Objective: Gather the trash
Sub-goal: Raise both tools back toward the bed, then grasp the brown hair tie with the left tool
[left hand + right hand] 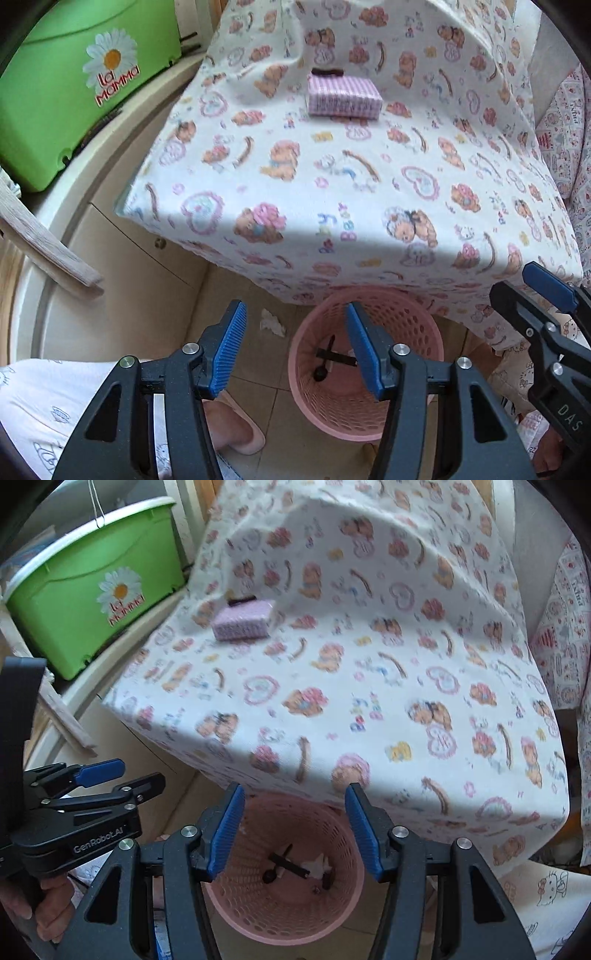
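I was looking down through both wrist cameras at a pink perforated waste basket point(364, 373) standing on the tiled floor, low in the middle of each frame, just in front of a table draped in a teddy-bear print cloth point(332, 177).

My left gripper point(297, 350) had its blue pads standing apart with nothing between them; the basket only showed through the gap. My right gripper point(295, 830) was the same: jaws parted, empty, framing the basket mouth point(284, 871). Each gripper also appeared at the edge of the other's view, at lower right in the left view and at lower left in the right.

Inside the basket lay a few dark stick-like pieces point(288, 864) and a pale scrap point(317, 866), so I judged that some trash was already in and that I was between pickups.

What remained, as far as I could see: a crumpled white scrap point(271, 325) on the floor tiles, just left of the basket in the left view. On the cloth, in the upper middle of the left view, sat a small lilac striped packet point(343, 98) with a dark strip point(327, 72) at its far edge; the right view was blurred, and I could not tell whether those counted as trash.

The next move, I judged, called for lowering one gripper over the floor scrap and closing gently on something light and soft, then carrying it over the rim. A green tub point(74, 96) filled the upper left.
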`<state>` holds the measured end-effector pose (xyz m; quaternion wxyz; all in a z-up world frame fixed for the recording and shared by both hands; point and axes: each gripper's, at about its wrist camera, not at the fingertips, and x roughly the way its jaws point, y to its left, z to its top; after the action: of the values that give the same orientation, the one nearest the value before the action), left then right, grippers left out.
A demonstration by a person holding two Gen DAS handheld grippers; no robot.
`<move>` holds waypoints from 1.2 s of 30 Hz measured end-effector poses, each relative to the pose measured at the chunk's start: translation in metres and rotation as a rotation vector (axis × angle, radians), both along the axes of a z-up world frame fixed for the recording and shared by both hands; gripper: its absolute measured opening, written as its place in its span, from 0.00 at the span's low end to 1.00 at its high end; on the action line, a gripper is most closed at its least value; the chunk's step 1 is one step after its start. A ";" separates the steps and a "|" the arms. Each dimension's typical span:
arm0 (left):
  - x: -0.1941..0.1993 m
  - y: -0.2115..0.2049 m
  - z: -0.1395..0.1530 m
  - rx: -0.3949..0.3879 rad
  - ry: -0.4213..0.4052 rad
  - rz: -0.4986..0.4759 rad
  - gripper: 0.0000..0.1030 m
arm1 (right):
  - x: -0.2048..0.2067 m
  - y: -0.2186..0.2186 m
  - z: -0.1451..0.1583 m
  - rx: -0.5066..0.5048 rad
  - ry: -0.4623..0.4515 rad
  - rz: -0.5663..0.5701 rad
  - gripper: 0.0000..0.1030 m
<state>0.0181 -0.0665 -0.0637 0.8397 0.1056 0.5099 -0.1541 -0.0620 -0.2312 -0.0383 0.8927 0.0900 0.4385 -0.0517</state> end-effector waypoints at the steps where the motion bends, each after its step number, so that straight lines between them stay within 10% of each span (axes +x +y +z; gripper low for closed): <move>1: 0.001 0.001 0.006 -0.003 -0.011 -0.003 0.53 | 0.001 0.002 0.001 0.013 -0.017 0.006 0.57; 14: 0.052 0.016 0.071 -0.081 -0.082 -0.003 0.55 | 0.017 -0.030 0.026 0.009 -0.128 -0.113 0.57; 36: 0.167 -0.026 0.077 -0.257 0.071 0.064 0.53 | 0.044 -0.047 0.016 -0.002 -0.095 -0.199 0.61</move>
<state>0.1848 -0.0925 0.0135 0.8323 -0.0248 0.5184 -0.1949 -0.0184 -0.2779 -0.0224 0.9030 0.1346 0.3846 -0.1364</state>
